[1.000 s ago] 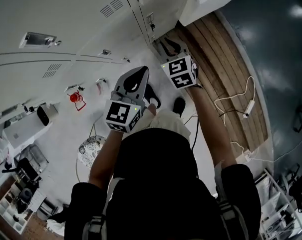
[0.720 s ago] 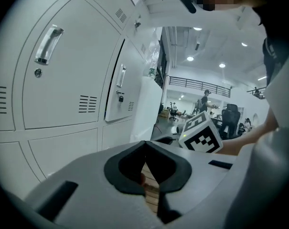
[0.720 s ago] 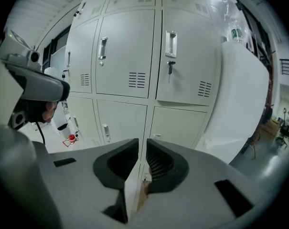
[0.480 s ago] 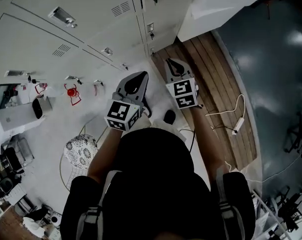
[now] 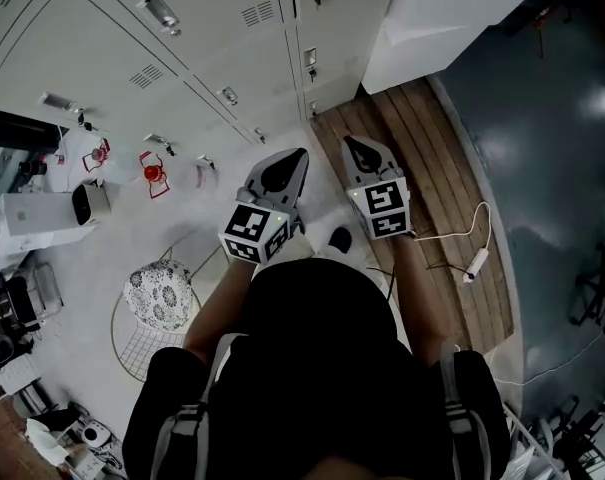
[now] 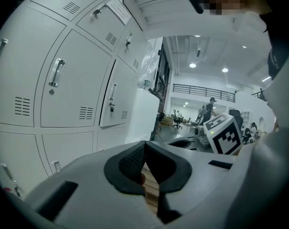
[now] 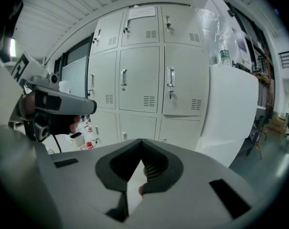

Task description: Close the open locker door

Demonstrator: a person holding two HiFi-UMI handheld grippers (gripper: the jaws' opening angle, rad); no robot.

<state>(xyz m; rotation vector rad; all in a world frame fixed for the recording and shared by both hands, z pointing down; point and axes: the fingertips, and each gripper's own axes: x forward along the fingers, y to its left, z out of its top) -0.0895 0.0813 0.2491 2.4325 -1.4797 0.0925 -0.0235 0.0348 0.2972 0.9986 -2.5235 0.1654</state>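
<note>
A bank of white lockers (image 5: 212, 28) stands ahead of me. In its right column the middle door (image 7: 183, 86) hangs slightly ajar, and its edge stands off the frame in the left gripper view (image 6: 112, 99). My left gripper (image 5: 294, 156) is shut with nothing in it; its pads (image 6: 134, 159) meet at the tip. Beside it, my right gripper (image 5: 350, 143) points at the lockers' foot. Its jaws are closing until the tips (image 7: 142, 142) touch, with nothing between them. Both grippers are well short of the door.
A tall white cabinet (image 7: 232, 113) stands right of the lockers. A wooden floor strip (image 5: 432, 168) carries a white cable and power strip (image 5: 472, 263). A round wire stool (image 5: 157, 296) and red items (image 5: 152, 175) lie to my left.
The right gripper's jaws have gone from open to shut. Both grippers have drifted a little right and closer together, and more of the locker fronts has come into view.
</note>
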